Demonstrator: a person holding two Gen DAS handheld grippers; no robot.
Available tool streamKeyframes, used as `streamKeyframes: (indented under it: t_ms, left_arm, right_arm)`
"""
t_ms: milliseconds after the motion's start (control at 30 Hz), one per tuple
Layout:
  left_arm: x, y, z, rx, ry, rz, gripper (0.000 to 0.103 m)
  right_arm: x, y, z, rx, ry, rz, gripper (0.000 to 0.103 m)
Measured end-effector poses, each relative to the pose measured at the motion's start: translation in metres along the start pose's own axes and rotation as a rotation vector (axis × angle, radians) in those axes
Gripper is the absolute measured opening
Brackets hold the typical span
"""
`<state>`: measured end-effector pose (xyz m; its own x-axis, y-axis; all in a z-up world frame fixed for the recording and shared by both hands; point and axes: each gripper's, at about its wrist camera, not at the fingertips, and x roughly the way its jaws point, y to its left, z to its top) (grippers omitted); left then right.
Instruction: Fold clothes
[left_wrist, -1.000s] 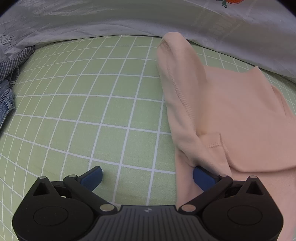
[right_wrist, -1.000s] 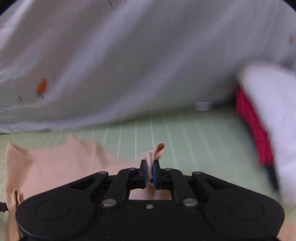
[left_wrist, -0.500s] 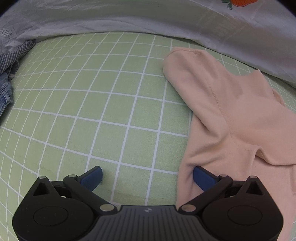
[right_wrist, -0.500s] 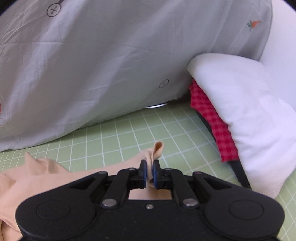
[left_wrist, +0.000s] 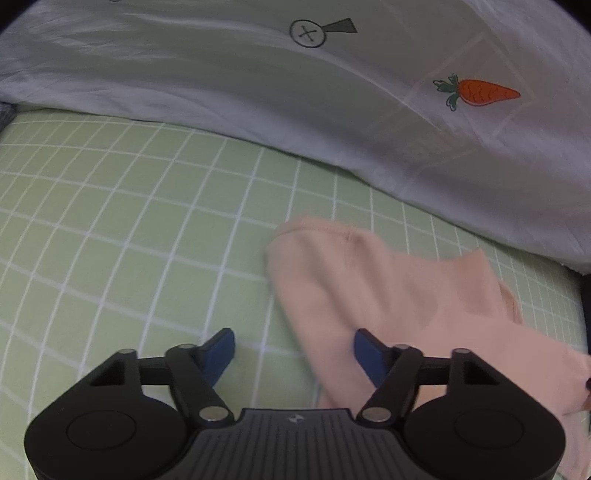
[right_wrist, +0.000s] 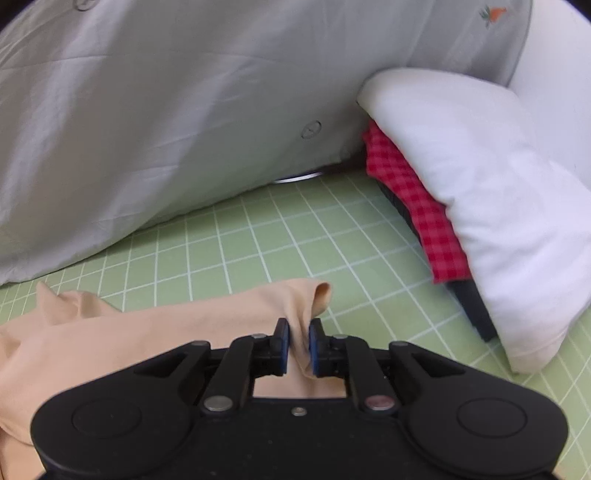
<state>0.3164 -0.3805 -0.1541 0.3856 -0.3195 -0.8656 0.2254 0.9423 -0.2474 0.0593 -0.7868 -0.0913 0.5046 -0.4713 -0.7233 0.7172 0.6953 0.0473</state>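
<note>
The peach garment (left_wrist: 399, 295) is lying on the green grid-patterned sheet (left_wrist: 110, 229), filling the lower right of the left wrist view and the lower left of the right wrist view (right_wrist: 129, 332). In the left wrist view its rounded, stitched end is pointing toward the upper middle of the frame, and the cloth is spreading from there toward the right edge; the picture is slightly blurred, so finer folds are hard to read. The left gripper (left_wrist: 293, 350) is sitting at the bottom centre of that view with its blue-padded jaws spread wide; nothing is being pinched between them, though the right pad is lying against the garment's edge and the left pad is hovering over bare sheet. The right gripper (right_wrist: 297, 345) is sitting at the bottom centre of its view with the jaws drawn in close, and a bunched fold of the peach cloth is being gripped between the blue pads, a small curl of fabric poking up just beyond the fingertips. A grey quilt (left_wrist: 221, 85) printed with a carrot (left_wrist: 480, 92) is stretching across the top of both views. At the right of the right wrist view a white pillow (right_wrist: 480, 177) is resting over a red checked cloth (right_wrist: 417, 206).
</note>
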Motion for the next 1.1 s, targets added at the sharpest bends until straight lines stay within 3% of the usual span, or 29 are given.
streamKeyframes:
  t_ms: [67,100,133,200,367,467,533,567,667,833,1100]
  left_arm:
    - [0.008,-0.004,0.01,0.008,0.002,-0.018,0.041]
    - [0.009,-0.005,0.013,0.024,-0.005,-0.019,0.019]
    - [0.01,-0.007,0.017,0.041,-0.012,-0.021,0.006]
    - [0.012,-0.009,0.024,0.07,-0.028,-0.023,0.006]
    - [0.02,-0.004,0.031,0.036,-0.056,0.015,0.006]
    - [0.009,-0.011,0.026,0.092,-0.085,0.044,0.023]
    - [0.0,-0.01,0.021,0.112,-0.094,0.065,0.063]
    - [-0.005,-0.009,0.017,0.112,-0.095,0.069,0.067]
    - [-0.032,-0.011,-0.004,0.074,-0.092,0.077,0.068]
    - [-0.088,-0.023,-0.058,0.055,-0.09,0.064,0.078]
    - [-0.154,-0.023,-0.152,0.035,-0.073,0.029,0.078]
  right_arm:
    - [0.003,-0.004,-0.001,0.027,0.006,0.008,0.012]
    - [0.003,-0.005,-0.001,0.036,0.007,0.011,0.012]
    - [0.004,-0.006,-0.002,0.038,0.005,0.011,0.012]
    - [0.004,-0.007,-0.003,0.038,0.0,0.009,0.012]
    - [0.004,-0.008,-0.005,0.023,-0.002,-0.017,0.01]
    - [-0.003,-0.004,-0.006,0.006,-0.005,-0.019,0.01]
    - [-0.01,0.001,-0.006,-0.016,-0.015,-0.017,0.01]
    - [-0.014,0.003,-0.007,-0.024,-0.021,-0.01,0.01]
    - [-0.03,0.011,-0.01,-0.046,-0.033,0.026,0.009]
    - [-0.078,0.038,-0.027,-0.136,-0.078,0.146,0.008]
    - [-0.17,0.106,-0.107,-0.441,-0.096,0.373,0.006]
